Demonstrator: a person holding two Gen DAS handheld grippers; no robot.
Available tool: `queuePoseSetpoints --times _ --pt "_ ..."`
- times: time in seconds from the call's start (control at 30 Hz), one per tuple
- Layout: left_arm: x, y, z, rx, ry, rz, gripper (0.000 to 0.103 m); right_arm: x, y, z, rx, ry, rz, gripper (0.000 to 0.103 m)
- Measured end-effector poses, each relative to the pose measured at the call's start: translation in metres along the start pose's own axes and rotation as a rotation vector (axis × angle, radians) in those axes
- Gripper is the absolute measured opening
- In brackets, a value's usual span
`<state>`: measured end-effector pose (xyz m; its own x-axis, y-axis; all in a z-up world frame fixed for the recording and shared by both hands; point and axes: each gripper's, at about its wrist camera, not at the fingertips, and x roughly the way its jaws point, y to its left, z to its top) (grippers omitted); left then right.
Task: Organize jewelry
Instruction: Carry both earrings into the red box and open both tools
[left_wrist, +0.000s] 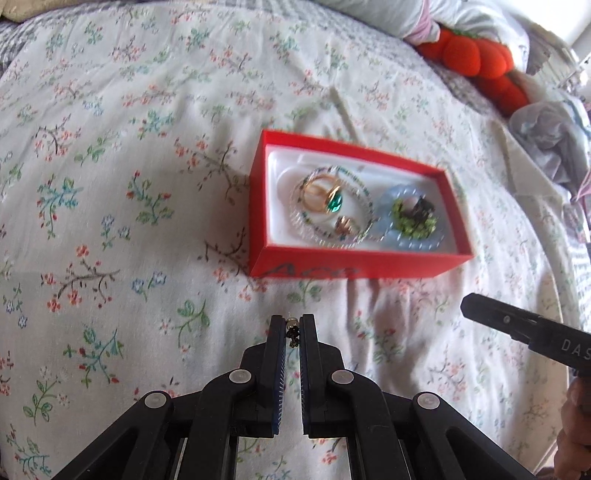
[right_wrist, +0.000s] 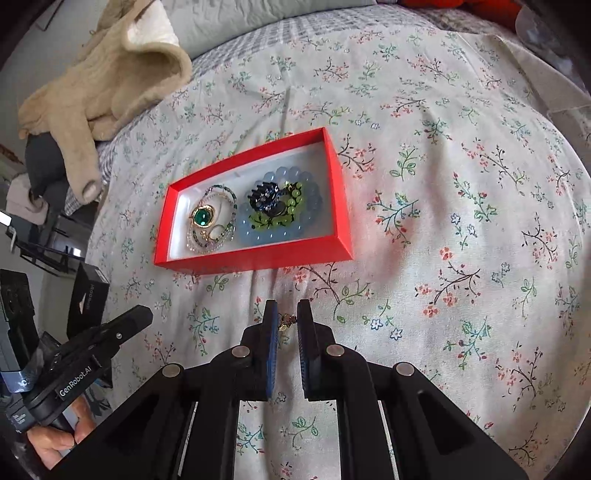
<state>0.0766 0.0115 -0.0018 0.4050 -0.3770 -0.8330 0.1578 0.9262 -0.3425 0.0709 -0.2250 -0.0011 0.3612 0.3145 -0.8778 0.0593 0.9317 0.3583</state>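
Two handheld claws are hovering over a bed (left_wrist: 147, 184) covered in a floral sheet. The left claw (left_wrist: 293, 326) is pinching a small dark earring (left_wrist: 293, 332) between nearly closed fingertips. The right claw (right_wrist: 287, 317) is likewise narrowed on a small gold-toned earring (right_wrist: 286, 320). At twelve o'clock from both claws, well apart from them, a red box (left_wrist: 354, 260) is sitting open on the sheet. Inside it a gold ring with a green stone (left_wrist: 334, 203) is lying within a clear beaded bracelet (left_wrist: 365, 218), and beside these a pale blue bead bracelet (left_wrist: 424, 245) is ringing green beads (left_wrist: 413, 229) and a dark piece.

Judging the risk: each earring is tiny and held only at the tips, so a slight loosening or jolt could be dropping it onto the busy floral print, where it would be hard to find.
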Motion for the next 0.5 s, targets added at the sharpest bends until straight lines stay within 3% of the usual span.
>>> queuePoseSetpoints --times 0.23,0.5 --pt "-0.001 -0.012 0.014 0.022 -0.09 -0.034 0.001 -0.01 -0.001 0.005 -0.003 -0.041 0.016 0.011" --pt "0.012 -0.028 0.023 0.057 -0.137 -0.034 0.002 -0.012 0.002 0.009 -0.015 -0.065 0.033 0.011"
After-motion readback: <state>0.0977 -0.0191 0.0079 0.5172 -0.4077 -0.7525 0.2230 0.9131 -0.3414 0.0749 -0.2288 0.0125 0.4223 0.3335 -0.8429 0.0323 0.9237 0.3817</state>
